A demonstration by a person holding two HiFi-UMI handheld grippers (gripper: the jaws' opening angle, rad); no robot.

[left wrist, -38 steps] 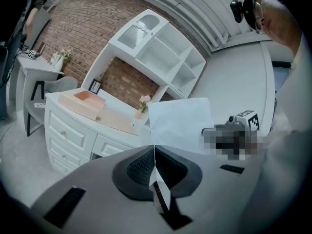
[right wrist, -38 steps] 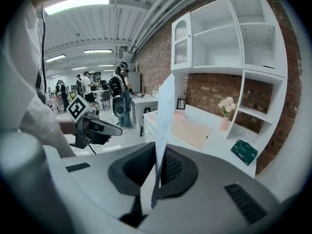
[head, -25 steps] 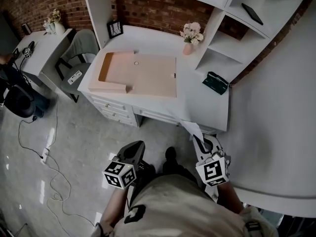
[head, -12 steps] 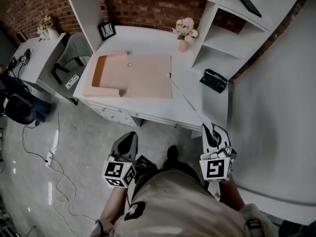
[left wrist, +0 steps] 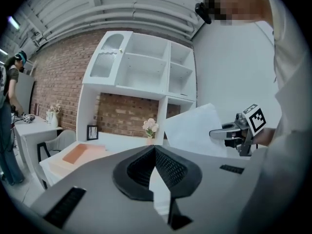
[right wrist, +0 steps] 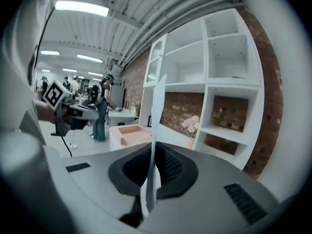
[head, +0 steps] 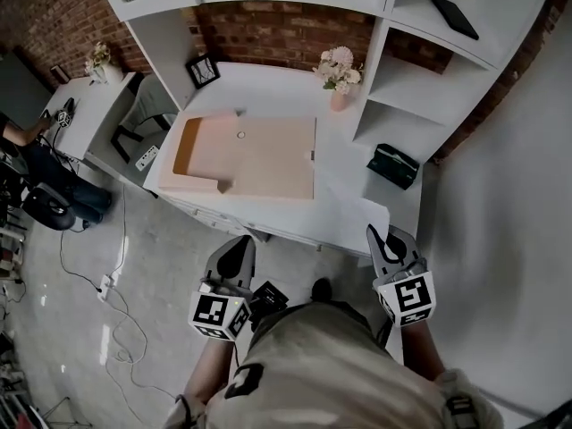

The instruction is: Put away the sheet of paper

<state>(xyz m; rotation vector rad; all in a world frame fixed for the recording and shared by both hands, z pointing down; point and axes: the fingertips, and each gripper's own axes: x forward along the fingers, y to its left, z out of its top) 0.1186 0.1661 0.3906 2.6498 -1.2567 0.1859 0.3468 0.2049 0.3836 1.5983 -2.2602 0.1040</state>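
Right gripper [head: 386, 239] jaws clamped on sheet of paper [head: 360, 217], held over the white desk [head: 268, 83] front-right corner, near open pink box [head: 268, 155]; left gripper [head: 234, 253] jaws together, empty

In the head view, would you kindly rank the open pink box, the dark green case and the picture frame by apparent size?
Largest: open pink box.
Then dark green case.
Smallest: picture frame, though only narrowly behind the case.
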